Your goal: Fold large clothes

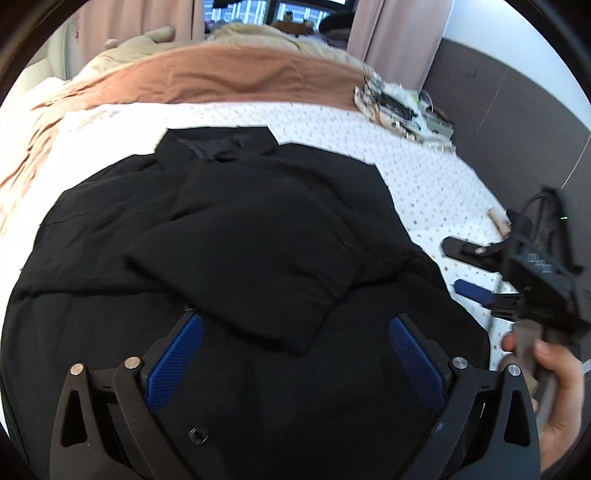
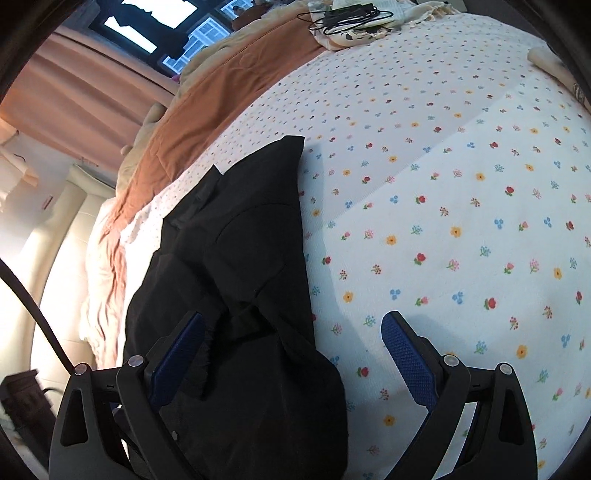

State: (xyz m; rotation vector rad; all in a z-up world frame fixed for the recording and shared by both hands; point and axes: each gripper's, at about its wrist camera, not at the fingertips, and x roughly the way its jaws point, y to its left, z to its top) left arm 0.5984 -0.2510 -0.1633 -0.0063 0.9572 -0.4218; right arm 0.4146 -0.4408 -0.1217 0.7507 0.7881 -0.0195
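A big black jacket (image 1: 236,236) lies soft and puffy on the bed sheet (image 2: 443,221), which is white with tiny flowers. The left gripper (image 1: 295,350) and the right gripper (image 2: 291,350) both gape wide, bumpy blue pads holding nothing.

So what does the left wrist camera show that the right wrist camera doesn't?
Only the left wrist view shows the right gripper from outside, off the black garment's right edge over the sheet, with the hand holding its handle. It also shows a grey wall panel.

Only the right wrist view shows a coiled black cable at the far end of the bed and a cream headboard.

Both show the black garment on the flowered sheet, the orange blanket, the pink curtains, and open gripper fingers.
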